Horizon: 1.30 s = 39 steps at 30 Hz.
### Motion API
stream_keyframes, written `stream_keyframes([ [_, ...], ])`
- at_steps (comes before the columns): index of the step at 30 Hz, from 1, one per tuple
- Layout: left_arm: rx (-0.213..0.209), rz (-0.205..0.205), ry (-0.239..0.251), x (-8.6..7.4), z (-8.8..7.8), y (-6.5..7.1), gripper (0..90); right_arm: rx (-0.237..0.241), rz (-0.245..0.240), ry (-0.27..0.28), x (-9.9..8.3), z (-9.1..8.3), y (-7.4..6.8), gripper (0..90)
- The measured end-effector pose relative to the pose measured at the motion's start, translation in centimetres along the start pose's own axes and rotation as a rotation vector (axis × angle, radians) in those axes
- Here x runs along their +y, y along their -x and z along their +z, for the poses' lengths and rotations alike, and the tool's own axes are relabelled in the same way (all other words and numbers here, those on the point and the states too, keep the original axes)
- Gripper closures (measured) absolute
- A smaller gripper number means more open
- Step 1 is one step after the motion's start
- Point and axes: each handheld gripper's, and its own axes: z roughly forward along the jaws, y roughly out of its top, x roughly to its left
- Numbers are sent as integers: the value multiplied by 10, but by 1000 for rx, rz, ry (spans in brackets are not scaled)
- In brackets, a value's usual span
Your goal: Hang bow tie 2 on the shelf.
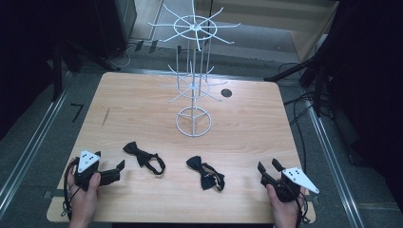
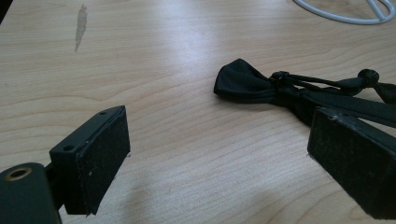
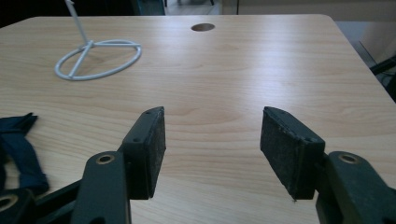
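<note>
Two black bow ties lie on the wooden bench (image 1: pixel 142 114), and both pairs of tongs sit low at the near edge. The left tongs (image 1: pixel 119 169), held in the person's left hand (image 1: pixel 85 190), point to the right across the bench toward the left bow tie (image 1: pixel 144 158), which lies just beside their tips with its strap looped out behind it. In the left gripper view the jaws stand wide apart with nothing but bare wood between the pads, and that bow tie (image 2: pixel 261 84) lies just ahead, partly behind the right-hand jaw. Over on the other side, the right tongs (image 1: pixel 268 166) rest in the right hand (image 1: pixel 284 204) near the bench's right front corner, aimed up the bench. Their jaws are parted too, gripping nothing, bare bench between them in the right gripper view. The right bow tie (image 1: pixel 206 173) lies between the two pairs of tongs, nearer the right one but clear of it; a piece of its strap (image 3: pixel 21 149) shows at the left edge of the right gripper view. Farther back, in the middle of the bench, stands a white wire rack (image 1: pixel 193 76), its ring base (image 3: pixel 98 58) flat on the wood, with a round hole (image 1: pixel 226 93) in the benchtop beside it.
</note>
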Motion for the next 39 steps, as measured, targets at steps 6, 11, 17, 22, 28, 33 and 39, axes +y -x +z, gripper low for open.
stream_keyframes([
  [6,-6,7,1,-1,-1,1,65,59,-46,9,10,2,-26,414],
  [11,-4,11,0,-1,-1,2,65,109,-47,-4,15,8,-42,426],
  [17,-3,19,0,-1,-2,3,66,186,-67,-39,20,20,-63,451],
  [22,-4,19,1,-1,-1,3,65,250,-96,-56,25,32,-93,472],
  [28,-10,14,-1,-1,-2,2,65,278,-137,-95,24,45,-119,499],
  [33,-7,18,-2,-1,-2,3,65,316,-131,-128,23,53,-136,522],
  [39,-9,16,0,-1,-2,3,65,343,-195,-150,22,62,-164,525],
])
